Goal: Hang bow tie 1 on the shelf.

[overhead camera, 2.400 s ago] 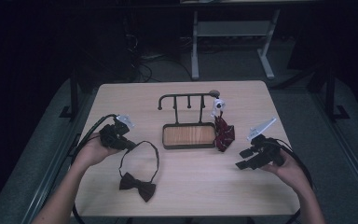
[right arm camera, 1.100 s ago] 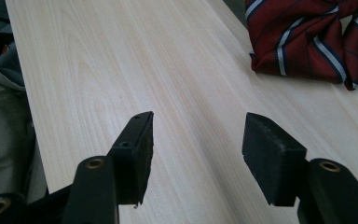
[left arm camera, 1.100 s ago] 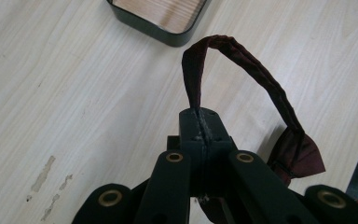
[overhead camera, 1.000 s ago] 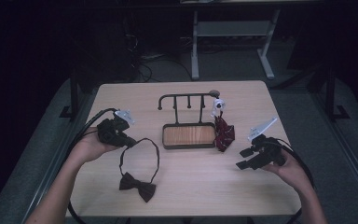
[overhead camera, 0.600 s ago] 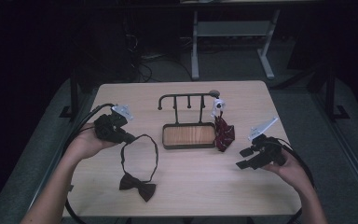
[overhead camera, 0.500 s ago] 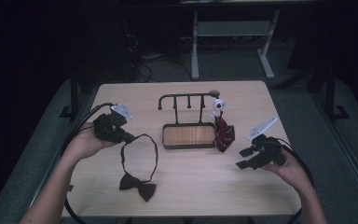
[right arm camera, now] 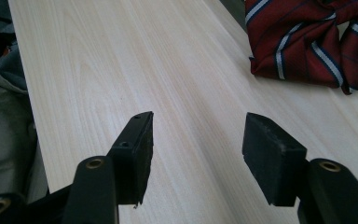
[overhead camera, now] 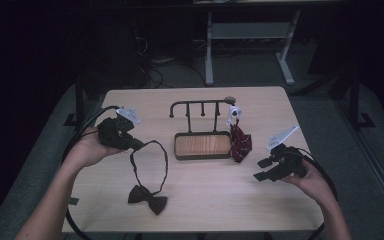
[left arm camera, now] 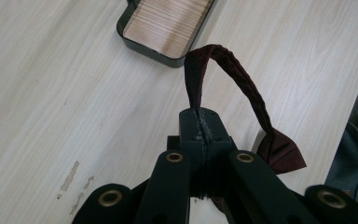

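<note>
The left gripper (overhead camera: 130,141), near the counter's (overhead camera: 280,210) left edge, is pressed together on the neck strap of a dark maroon fabric bow tie (overhead camera: 147,199), whose bow seems to rest by the counter's near edge. The right gripper (overhead camera: 262,169) hangs spread and empty near the right edge, just beside a red striped tie (overhead camera: 240,142) bunched against the dark wood-bottomed tray (overhead camera: 202,145).

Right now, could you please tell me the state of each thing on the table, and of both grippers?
Left gripper: shut on the bow tie's strap.
Bow tie: strap pinched and raised in a loop, bow low near the table.
Right gripper: open, holding nothing.
Striped tie: bunched up, lying beside the tray.
Tray: flat on the table, nothing inside.
Hook rack: upright, nothing visibly hanging.
</note>
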Available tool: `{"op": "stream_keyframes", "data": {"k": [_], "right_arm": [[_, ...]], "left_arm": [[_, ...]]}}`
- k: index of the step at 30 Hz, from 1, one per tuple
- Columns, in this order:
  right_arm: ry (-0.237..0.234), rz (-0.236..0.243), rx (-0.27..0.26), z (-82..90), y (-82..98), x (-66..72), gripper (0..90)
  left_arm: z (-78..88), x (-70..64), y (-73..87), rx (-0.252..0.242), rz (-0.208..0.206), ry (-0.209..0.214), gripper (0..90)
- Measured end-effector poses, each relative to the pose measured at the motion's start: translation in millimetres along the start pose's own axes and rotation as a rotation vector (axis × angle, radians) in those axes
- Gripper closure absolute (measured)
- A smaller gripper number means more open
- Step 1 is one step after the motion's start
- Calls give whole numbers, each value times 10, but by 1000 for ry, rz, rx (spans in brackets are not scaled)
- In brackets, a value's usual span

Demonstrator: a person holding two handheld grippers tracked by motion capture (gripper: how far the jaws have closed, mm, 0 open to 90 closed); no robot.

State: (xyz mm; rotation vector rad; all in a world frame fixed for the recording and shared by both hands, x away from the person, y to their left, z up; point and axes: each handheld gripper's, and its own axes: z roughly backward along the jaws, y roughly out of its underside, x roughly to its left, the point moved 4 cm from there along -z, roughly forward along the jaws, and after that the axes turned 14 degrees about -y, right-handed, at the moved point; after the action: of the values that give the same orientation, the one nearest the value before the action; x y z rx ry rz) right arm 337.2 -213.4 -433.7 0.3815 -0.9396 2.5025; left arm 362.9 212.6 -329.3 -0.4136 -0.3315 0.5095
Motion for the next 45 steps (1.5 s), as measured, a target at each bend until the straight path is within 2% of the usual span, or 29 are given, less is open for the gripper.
{"op": "stream_keyframes", "data": {"k": [14, 29, 45], "right_arm": [[6, 3, -5, 3, -5, 7, 426], [8, 1, -11, 32, -4, 15, 425], [8, 6, -4, 25, -5, 15, 425]], "left_arm": [[90, -24, -92, 1, -25, 6, 898], [199, 1, -208, 4, -42, -19, 898], [218, 73, -315, 6, -37, -33, 899]]}}
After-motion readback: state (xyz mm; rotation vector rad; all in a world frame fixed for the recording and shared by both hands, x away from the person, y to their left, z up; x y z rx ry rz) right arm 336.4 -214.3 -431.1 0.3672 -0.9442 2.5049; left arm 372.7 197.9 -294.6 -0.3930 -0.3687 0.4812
